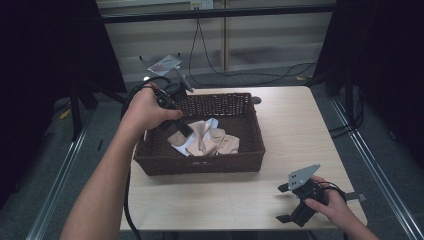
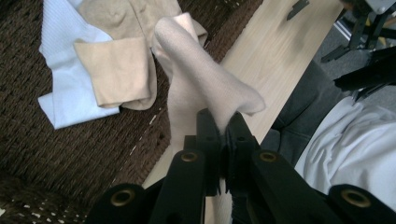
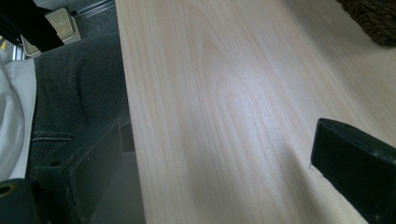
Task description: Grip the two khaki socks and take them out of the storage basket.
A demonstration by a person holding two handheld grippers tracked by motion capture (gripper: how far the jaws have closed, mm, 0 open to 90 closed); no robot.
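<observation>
A dark wicker basket [image 1: 250, 150] stands mid-table with beige socks [image 1: 225, 144] and a pale blue cloth [image 1: 182, 148] inside. My left gripper [image 1: 181, 128] reaches into its left half, shut on a pale cream sock [image 2: 196, 79] that stretches up from the pile. In the left gripper view the left gripper [image 2: 223, 125] pinches the sock's end, with beige socks [image 2: 116, 70] and the blue cloth [image 2: 60, 70] lying on the basket floor [image 2: 56, 154]. My right gripper [image 1: 283, 203] rests open near the table's front right corner. In the right gripper view the right gripper [image 3: 219, 140] holds nothing, bare wood between its jaws.
The light wooden table [image 1: 295, 125] has free room right of and in front of the basket. The basket corner [image 3: 373, 18] lies far ahead of the right gripper. The person's dark trouser leg [image 3: 70, 93] is beside the table's edge. Cables [image 1: 210, 65] run across the floor behind.
</observation>
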